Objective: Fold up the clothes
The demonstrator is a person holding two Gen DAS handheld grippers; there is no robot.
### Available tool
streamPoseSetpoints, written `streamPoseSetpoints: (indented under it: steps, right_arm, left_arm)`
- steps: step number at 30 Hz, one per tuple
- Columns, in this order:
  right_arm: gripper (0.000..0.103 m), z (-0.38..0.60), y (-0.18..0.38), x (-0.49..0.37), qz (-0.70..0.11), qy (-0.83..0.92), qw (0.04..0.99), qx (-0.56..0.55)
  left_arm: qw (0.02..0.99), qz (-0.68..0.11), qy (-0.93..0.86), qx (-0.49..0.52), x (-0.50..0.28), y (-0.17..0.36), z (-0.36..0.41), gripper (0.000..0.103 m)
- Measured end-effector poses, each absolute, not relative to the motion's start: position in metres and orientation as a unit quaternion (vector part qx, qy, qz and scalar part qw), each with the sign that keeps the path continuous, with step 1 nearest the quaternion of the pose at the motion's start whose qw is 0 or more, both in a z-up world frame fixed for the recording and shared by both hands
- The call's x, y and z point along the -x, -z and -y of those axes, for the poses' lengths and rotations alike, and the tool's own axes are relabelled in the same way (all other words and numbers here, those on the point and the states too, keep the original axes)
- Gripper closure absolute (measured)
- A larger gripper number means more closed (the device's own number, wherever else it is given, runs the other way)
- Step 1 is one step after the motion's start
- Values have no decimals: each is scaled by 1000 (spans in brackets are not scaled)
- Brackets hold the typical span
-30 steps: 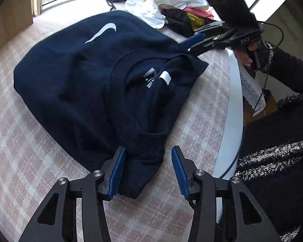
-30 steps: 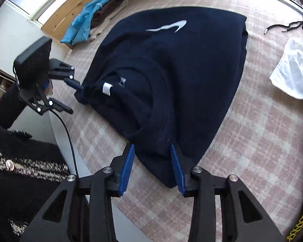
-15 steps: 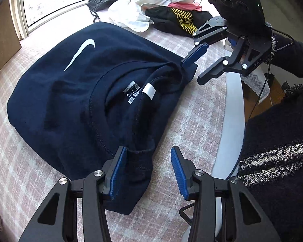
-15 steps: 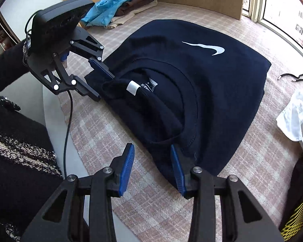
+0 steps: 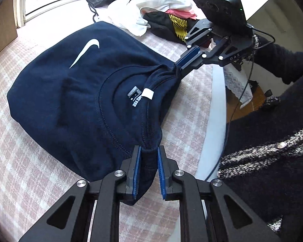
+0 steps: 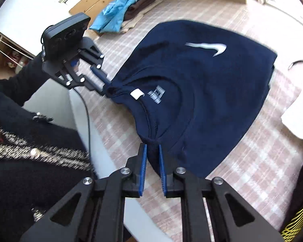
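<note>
A navy sweatshirt (image 5: 76, 92) with a white swoosh lies partly folded on the pink checked cloth, collar towards me. My left gripper (image 5: 149, 151) is closing, its blue pads pressing a bunched shoulder corner of the sweatshirt. In the right wrist view the same navy sweatshirt (image 6: 208, 92) shows, and my right gripper (image 6: 152, 149) is closing too, pads pinching the opposite shoulder corner. Each gripper appears in the other's view: the right gripper (image 5: 176, 67) and the left gripper (image 6: 106, 86) both grip fabric lifted off the cloth.
A heap of white, black, yellow and pink clothes (image 5: 161, 14) lies at the far side. Folded blue and brown garments (image 6: 129, 8) sit by a wooden board. The white table edge (image 5: 218, 104) and a person's dark tweed jacket (image 5: 272, 161) are close by.
Both grippers' jaws went from standing apart around the shoulder corners to pinching them. The near edge of the sweatshirt has risen off the cloth.
</note>
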State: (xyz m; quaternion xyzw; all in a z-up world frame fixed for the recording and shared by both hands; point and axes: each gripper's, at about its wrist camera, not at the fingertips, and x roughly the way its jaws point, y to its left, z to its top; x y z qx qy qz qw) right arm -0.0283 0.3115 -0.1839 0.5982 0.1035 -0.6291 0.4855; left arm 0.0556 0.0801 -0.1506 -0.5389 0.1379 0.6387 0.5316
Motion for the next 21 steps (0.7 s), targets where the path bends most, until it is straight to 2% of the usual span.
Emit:
streamPoseSetpoints:
  steps: [1,2,3,4,8,11,14,15,17,21]
  right_arm:
    - [85,-309,186,25,-141,640,466,-594]
    - [85,-308,186,26,-147,650,456,-590]
    - [85,-308,185,29,-130,655,456,-589]
    - [85,-307,184,32,-116,663,456,-583]
    - [84,-289,186,41,-104,699,443,-552]
    - [85,-272,215,41,-167,676,417,-585]
    - [85,-282,188,53,-122,674,443,-579]
    - [83,-287,174,62,-102,686,443,-568]
    - [75,-292,150,86,-67,713,433,-547]
    - [74,-265,124,137,-59,744,410,-524]
  left_arm:
    - [530,-151,-633,543,-60,151,-78,86]
    - [526,-167,-627,549,-63,152,-77,78]
    - [517,-182,-626,554,-65,154,-76,67]
    - [509,-186,-628,558,-64,155,-76,64]
    - [508,-159,-648,545,-58,150,-83,64]
    - [517,-126,-660,530,-54,160,-96,56]
    - [507,-115,-648,557,-49,171,-93,62]
    - [508,-106,-649,556,-48,166,-87,61]
    - [491,-78,-680,539,-35,147,-64,55]
    - [411,-41,-747,521,8,128,-11,51]
